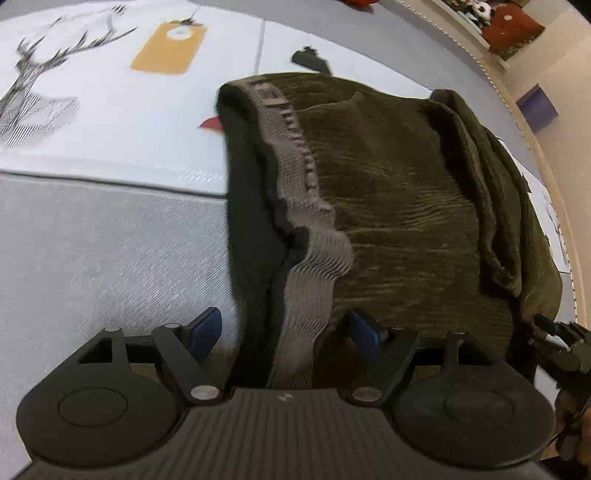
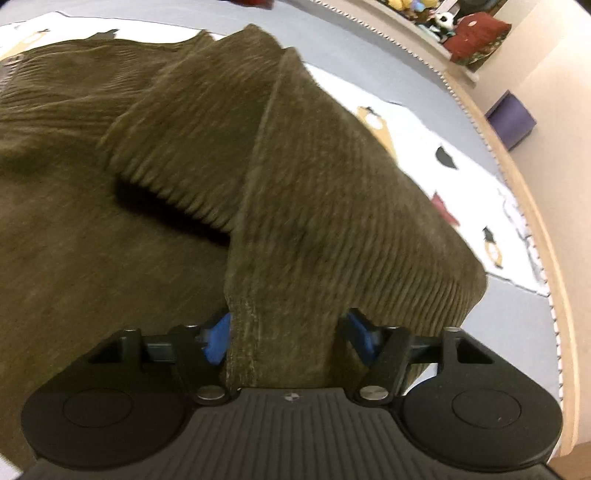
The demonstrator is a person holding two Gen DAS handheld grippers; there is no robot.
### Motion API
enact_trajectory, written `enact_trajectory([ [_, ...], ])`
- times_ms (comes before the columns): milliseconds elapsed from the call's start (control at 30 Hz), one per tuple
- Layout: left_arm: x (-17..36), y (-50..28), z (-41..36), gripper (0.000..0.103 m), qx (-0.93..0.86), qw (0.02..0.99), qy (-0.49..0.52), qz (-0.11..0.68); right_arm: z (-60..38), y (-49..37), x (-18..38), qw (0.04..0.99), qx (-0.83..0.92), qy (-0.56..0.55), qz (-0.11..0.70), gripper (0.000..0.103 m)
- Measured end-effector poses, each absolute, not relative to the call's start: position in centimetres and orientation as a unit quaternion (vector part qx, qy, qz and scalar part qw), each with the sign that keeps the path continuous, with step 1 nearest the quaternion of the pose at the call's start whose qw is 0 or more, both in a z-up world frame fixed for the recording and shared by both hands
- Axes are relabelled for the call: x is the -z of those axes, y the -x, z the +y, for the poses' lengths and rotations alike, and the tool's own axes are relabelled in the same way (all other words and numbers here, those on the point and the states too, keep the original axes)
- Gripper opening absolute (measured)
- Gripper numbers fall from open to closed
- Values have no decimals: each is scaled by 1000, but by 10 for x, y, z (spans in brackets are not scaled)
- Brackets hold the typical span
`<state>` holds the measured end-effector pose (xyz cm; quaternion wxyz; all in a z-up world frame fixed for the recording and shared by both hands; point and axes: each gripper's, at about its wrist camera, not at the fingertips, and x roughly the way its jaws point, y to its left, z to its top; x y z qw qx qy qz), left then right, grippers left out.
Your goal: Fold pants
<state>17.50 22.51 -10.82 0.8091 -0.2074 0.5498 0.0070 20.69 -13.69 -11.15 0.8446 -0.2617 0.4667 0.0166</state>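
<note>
Olive-green corduroy pants (image 1: 399,184) lie folded on a bed, their grey ribbed waistband (image 1: 306,236) running toward my left gripper (image 1: 286,334). The left gripper's blue pads stand wide apart, with the waistband edge lying between them. In the right wrist view the pants (image 2: 177,122) fill the frame. A folded leg edge (image 2: 288,325) lies between the spread blue pads of my right gripper (image 2: 290,334). The right gripper also shows at the right edge of the left wrist view (image 1: 565,343).
The bed has a grey cover (image 1: 103,258) and a white printed sheet (image 1: 122,110) with a deer drawing and an orange tag shape. The bed's beaded edge (image 2: 524,206) curves at right. A purple box (image 2: 511,120) and a red cushion (image 2: 476,33) sit beyond.
</note>
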Motion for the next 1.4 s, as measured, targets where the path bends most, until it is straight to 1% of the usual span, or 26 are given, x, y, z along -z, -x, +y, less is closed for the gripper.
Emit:
enact_trajectory([
  [33, 108, -177, 223, 59, 1, 811, 208, 547, -141, -212, 109, 847, -10, 252, 469, 26],
  [67, 107, -179, 220, 45, 2, 811, 207, 547, -145, -218, 105, 851, -1, 242, 467, 9],
  [100, 107, -179, 219, 38, -4, 814, 200, 546, -150, -223, 100, 857, 15, 235, 458, 8],
  [167, 103, -177, 220, 20, -6, 819, 197, 539, -162, -233, 81, 875, 58, 218, 428, 7],
  [300, 76, -161, 239, 15, 8, 848, 222, 481, -194, -237, 33, 914, 117, 125, 368, 6],
  [367, 54, -144, 255, 14, 2, 871, 213, 443, -200, -228, 13, 929, 99, 78, 349, 6],
  [467, 31, -114, 289, 13, -28, 879, 226, 418, -194, -208, -4, 940, 14, 36, 338, 6],
  [567, 27, -86, 324, 13, -75, 865, 236, 436, -176, -191, -1, 923, -68, 63, 375, 6],
  [633, 39, -74, 335, 15, -92, 843, 227, 478, -167, -184, 17, 892, -93, 96, 431, 6],
  [667, 47, -70, 337, 18, -95, 830, 224, 502, -165, -182, 28, 872, -96, 107, 467, 7],
  [733, 57, -66, 334, 19, -111, 809, 207, 539, -167, -178, 53, 825, -95, 127, 542, 7],
  [800, 49, -60, 336, 28, -134, 821, 196, 520, -169, -173, 64, 800, -93, 139, 576, 9],
  [833, 41, -58, 336, 41, -141, 829, 198, 503, -171, -174, 58, 804, -93, 136, 572, 12],
  [867, 31, -56, 336, 51, -146, 838, 198, 488, -175, -174, 48, 817, -97, 120, 555, 13],
  [933, 16, -56, 328, 56, -145, 852, 191, 466, -182, -173, 23, 850, -107, 66, 512, 16],
  [967, 9, -59, 325, 60, -142, 857, 187, 459, -187, -171, 10, 867, -109, 33, 485, 20],
  [1000, 5, -61, 320, 62, -139, 861, 183, 454, -191, -172, 0, 882, -108, 9, 459, 26],
  [1033, 2, -67, 314, 63, -136, 863, 181, 451, -193, -173, -5, 892, -105, -4, 440, 30],
  [1100, -1, -73, 301, 63, -124, 870, 178, 443, -190, -179, -7, 902, -97, 1, 420, 40],
  [1200, -1, -80, 283, 68, -113, 874, 188, 434, -173, -194, 6, 901, -96, 42, 420, 44],
  [1333, 5, -101, 260, 68, -113, 875, 182, 433, -145, -214, 23, 892, -112, 96, 428, 45],
  [1400, 7, -113, 249, 68, -111, 876, 164, 440, -129, -223, 31, 889, -121, 132, 421, 49],
])
